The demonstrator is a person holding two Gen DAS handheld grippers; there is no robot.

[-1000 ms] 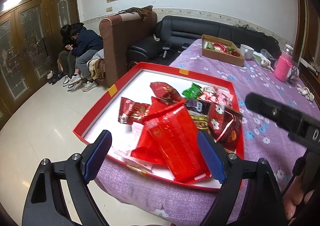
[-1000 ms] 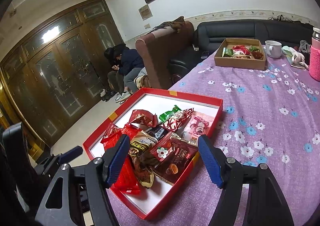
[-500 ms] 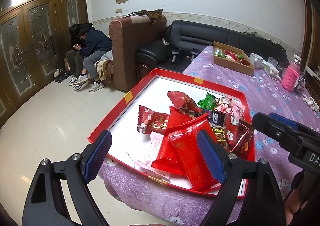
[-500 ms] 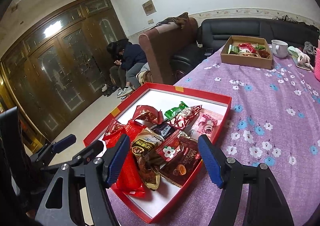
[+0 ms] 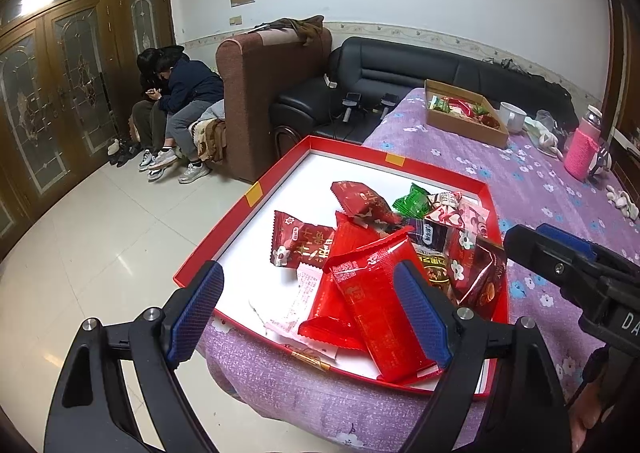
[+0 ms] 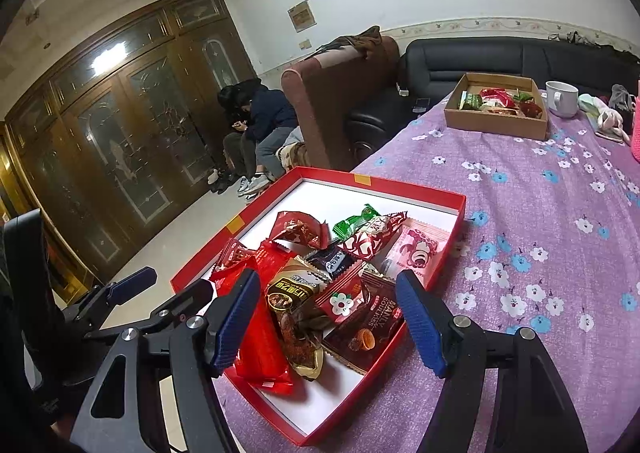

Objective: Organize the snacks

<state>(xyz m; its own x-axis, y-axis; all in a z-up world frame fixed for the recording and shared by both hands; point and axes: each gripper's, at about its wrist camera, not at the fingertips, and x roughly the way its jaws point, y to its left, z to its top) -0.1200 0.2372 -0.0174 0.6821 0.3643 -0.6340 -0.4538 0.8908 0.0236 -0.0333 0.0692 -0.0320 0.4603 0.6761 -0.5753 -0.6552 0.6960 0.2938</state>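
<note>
While both grippers hang above the near end of the red tray (image 5: 224,237), neither holds anything. The left gripper (image 5: 312,313) has its jaws spread wide; in its own view the long red packets (image 5: 376,293) lie below the gap and toward its right finger, whose blue pad overlaps the end of the longest packet in the picture, though contact cannot be told. The right gripper (image 6: 326,319) also stands open, somewhat less wide, and between its fingers the right wrist view shows the dark brown snack packets (image 6: 360,317) and a gold-ended one (image 6: 292,317) at the tray's near corner, below the pads and apart from them. The whole heap of snacks (image 6: 344,241) sits inside the tray on the purple flowered cloth (image 6: 540,213). Farther along the table, well apart, stands a brown cardboard box (image 6: 496,123) with more snacks in it
</note>
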